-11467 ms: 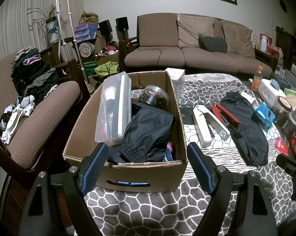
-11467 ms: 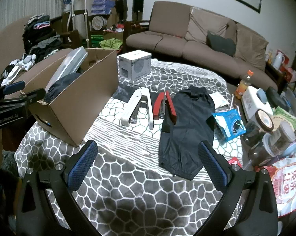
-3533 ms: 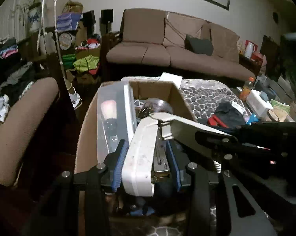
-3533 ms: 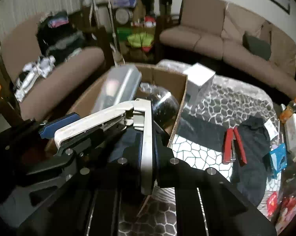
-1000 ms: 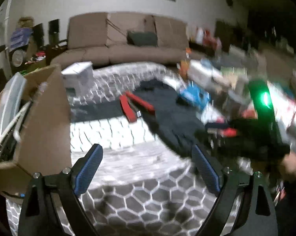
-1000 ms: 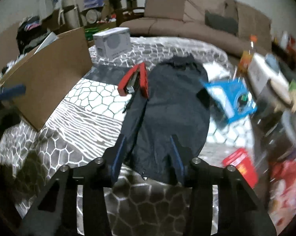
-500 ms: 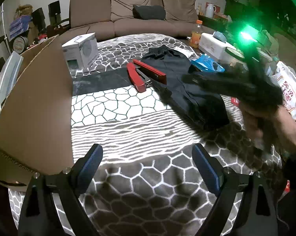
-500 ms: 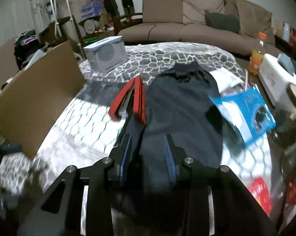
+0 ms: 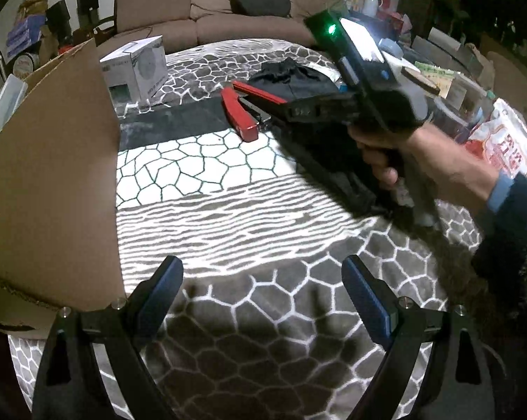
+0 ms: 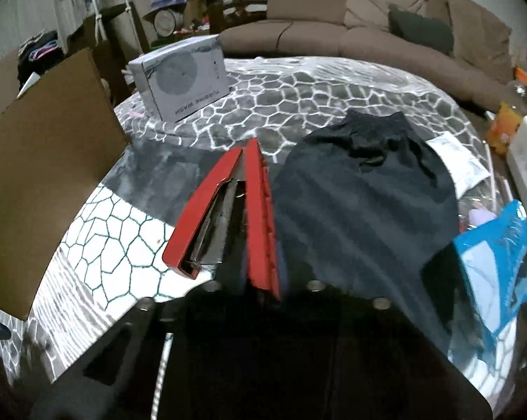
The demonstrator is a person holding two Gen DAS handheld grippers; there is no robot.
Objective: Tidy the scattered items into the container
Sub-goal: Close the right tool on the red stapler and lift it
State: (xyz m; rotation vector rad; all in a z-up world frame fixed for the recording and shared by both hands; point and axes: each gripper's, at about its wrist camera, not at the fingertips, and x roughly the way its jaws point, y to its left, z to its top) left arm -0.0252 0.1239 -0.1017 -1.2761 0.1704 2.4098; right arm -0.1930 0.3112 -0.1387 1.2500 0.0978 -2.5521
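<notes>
The red stapler (image 10: 228,210) lay on the patterned table cloth (image 9: 228,210), opened up in a V shape. One red half rested against the edge of the dark cloth (image 10: 361,203) beside it. I judged it was the next thing to tidy, so I had my right gripper (image 9: 319,108) pushed in low at its near end. From my left camera, the right gripper's dark nose looked pressed against the stapler's upper red half. The fingers themselves were lost in shadow in my right camera, so I could not tell if they were squeezed on the stapler or not.

The cardboard box (image 9: 53,161) stood on the left side of the table, close enough for a short carry. My left gripper (image 9: 259,301) hung over the table cloth with its blue fingers (image 9: 158,294) spread wide and nothing between them. I think I kept it there to be ready to help.

Farther off sat a grey box (image 10: 182,77) behind the stapler and a blue packet (image 10: 498,266) to the right.
</notes>
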